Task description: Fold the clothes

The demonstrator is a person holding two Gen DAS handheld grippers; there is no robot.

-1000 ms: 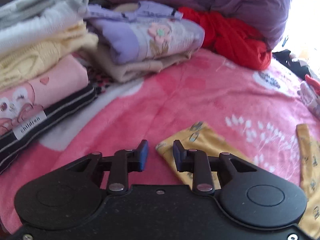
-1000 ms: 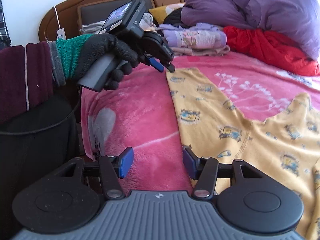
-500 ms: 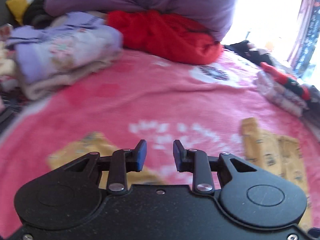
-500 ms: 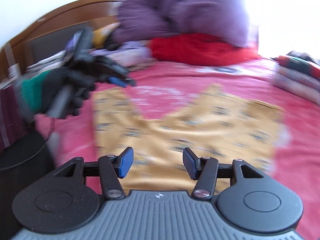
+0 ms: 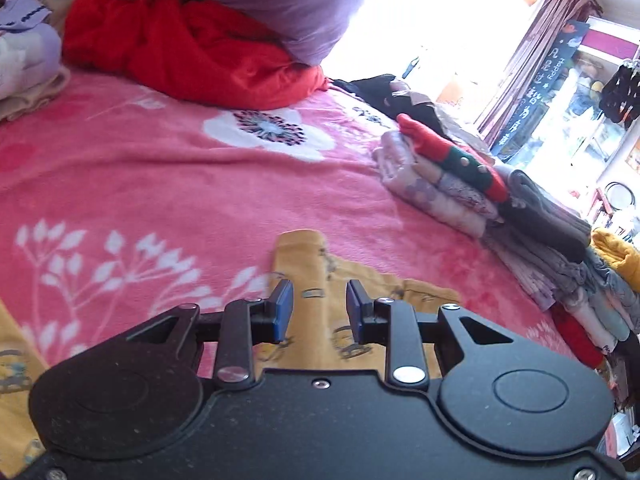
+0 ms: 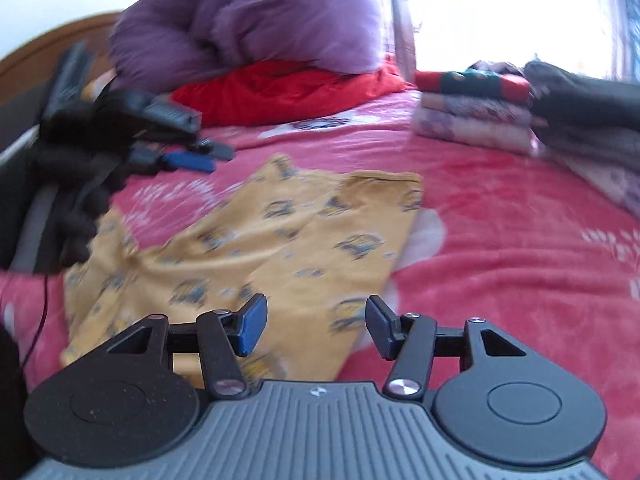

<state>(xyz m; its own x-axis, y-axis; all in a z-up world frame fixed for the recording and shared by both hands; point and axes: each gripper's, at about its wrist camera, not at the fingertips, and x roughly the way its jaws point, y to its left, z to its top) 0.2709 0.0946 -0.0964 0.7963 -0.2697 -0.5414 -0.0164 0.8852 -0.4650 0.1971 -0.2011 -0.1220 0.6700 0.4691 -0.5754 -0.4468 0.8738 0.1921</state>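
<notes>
Left gripper [image 5: 319,309] hovers over one leg end of yellow printed children's trousers [image 6: 280,236], jaws partly apart and empty, seemingly lining up a pinch. Spread flat on the pink floral blanket [image 5: 160,184], the trousers are ready for folding. To their right, the right gripper [image 6: 316,326] gapes wide above the waistband side, empty.

Pink floral bed [image 5: 160,184] holds yellow garment [image 6: 288,240], folded stacks [image 5: 452,188], red bundle [image 5: 192,52].
</notes>
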